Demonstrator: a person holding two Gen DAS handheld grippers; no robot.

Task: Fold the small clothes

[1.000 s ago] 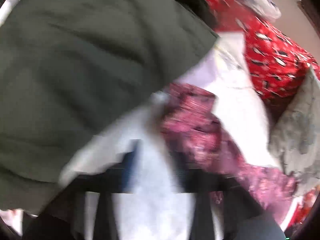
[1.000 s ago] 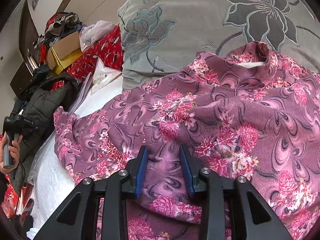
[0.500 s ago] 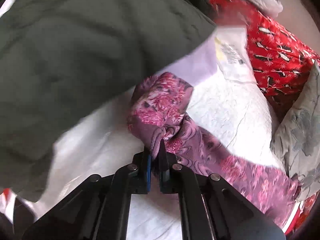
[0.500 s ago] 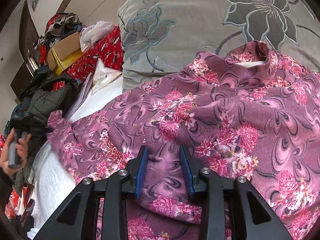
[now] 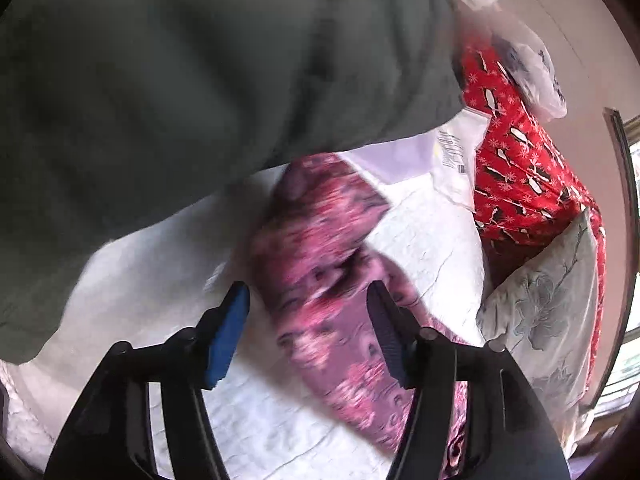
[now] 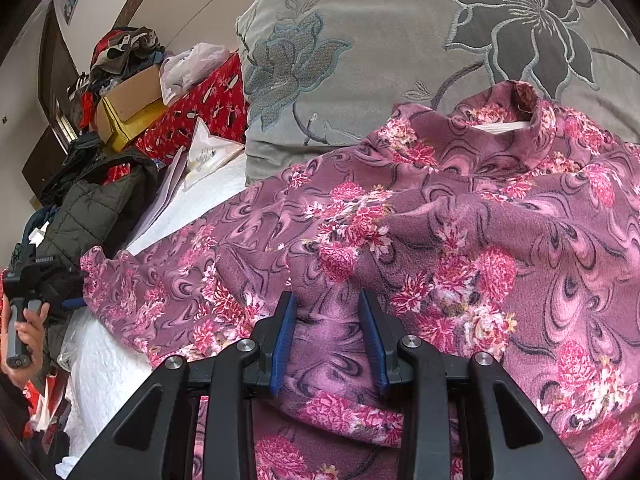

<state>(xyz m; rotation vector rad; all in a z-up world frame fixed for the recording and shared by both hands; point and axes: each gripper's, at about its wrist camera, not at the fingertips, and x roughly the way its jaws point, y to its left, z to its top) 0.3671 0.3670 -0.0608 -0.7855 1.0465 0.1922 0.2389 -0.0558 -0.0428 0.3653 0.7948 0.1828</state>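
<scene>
Left wrist view: our left tool (image 5: 308, 330) has just opened and released the sleeve (image 5: 320, 248) at centre frame on the white bed (image 5: 420, 248). Right wrist view: our right tool (image 6: 327, 334) pinches a fold of the floral top (image 6: 460, 240). We should smooth the sleeve before folding inward.

The right gripper (image 6: 327, 330) sits at 6 o'clock, its blue pads pressed into a raised fold of the floral top (image 6: 460, 240). The top spreads over a white cover (image 6: 108, 364), its collar at 1 o'clock against a grey pillow (image 6: 360, 48). At 9 o'clock a hand (image 6: 26, 340) holds the left gripper (image 6: 74, 303) by the sleeve end.
</scene>
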